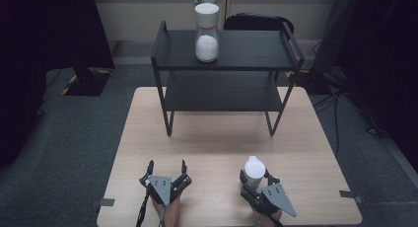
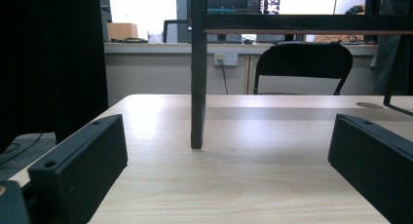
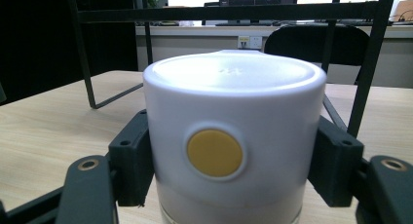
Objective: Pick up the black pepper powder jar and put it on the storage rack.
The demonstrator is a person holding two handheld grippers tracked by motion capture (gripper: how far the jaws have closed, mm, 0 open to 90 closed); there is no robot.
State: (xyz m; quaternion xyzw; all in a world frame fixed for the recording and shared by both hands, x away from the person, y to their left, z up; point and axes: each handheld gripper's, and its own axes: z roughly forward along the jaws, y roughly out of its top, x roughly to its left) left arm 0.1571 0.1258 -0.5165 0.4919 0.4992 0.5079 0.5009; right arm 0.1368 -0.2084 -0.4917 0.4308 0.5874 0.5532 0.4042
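A white-lidded jar (image 1: 254, 170) stands near the table's front right, and my right gripper (image 1: 255, 176) is shut on it. In the right gripper view the black pads (image 3: 130, 160) press both sides of its white lid (image 3: 234, 92), which has a round yellow button (image 3: 215, 153) facing the camera. A second jar (image 1: 206, 32), holding white powder under a white lid, stands on the top of the black two-tier shelf (image 1: 246, 49). My left gripper (image 1: 167, 165) rests open at the front left with nothing between its fingers (image 2: 83, 165).
The shelf stands on the far half of the light wooden table (image 1: 217, 138); one of its legs (image 2: 197, 87) is straight ahead of the left gripper. A black chair (image 1: 259, 22) sits behind the table. Cables (image 1: 340, 98) lie on the floor at right.
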